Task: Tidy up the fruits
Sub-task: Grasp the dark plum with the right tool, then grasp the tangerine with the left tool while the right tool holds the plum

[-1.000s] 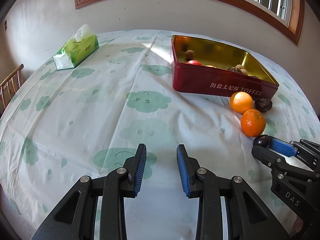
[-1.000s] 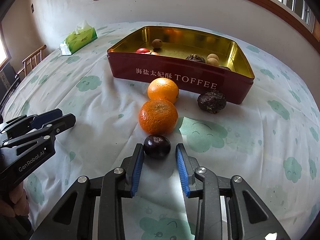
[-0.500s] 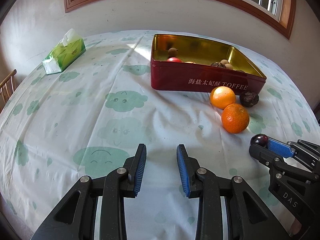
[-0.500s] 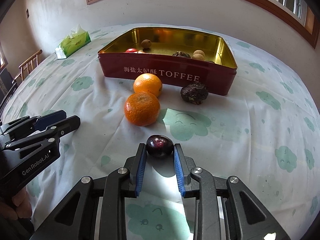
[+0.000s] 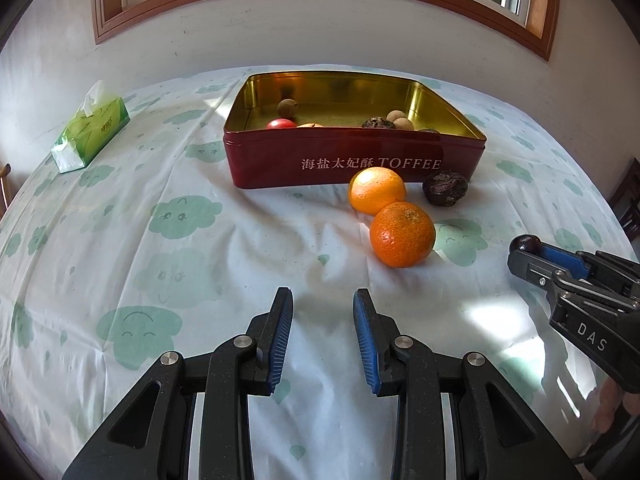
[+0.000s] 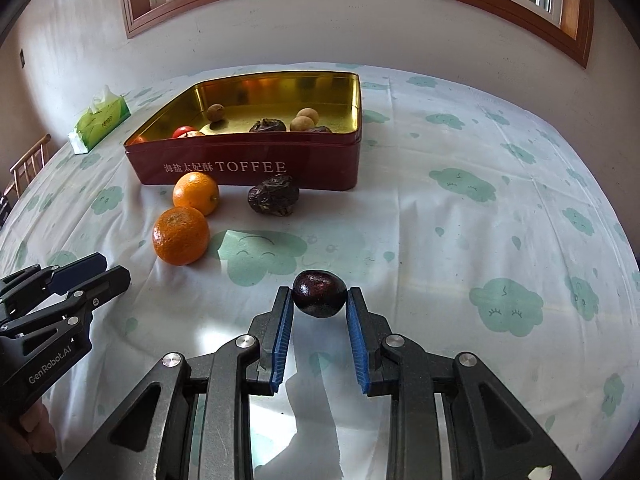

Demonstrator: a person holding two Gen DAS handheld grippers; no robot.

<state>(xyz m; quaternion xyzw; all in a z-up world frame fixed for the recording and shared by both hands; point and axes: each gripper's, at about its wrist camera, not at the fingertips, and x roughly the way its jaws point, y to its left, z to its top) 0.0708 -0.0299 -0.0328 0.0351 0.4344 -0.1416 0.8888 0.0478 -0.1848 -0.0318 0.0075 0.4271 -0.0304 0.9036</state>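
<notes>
A: What does the left black plastic two-finger gripper (image 5: 322, 338) look like?

B: Matt black linkage arms with triangular cut-outs, round silver rivets at the pivots, and ribbed blue pads (image 5: 281, 336) lining both fingers. Seen from the right wrist camera, its side carries white "GenRobot.AI" lettering.

A: And the right black plastic two-finger gripper (image 6: 320, 334)?

B: Same build: black arms, silver rivets, blue ribbed pads (image 6: 357, 340). Its flank, viewed from the left gripper, reads "DAS" in white, beside small silver screws.
</notes>
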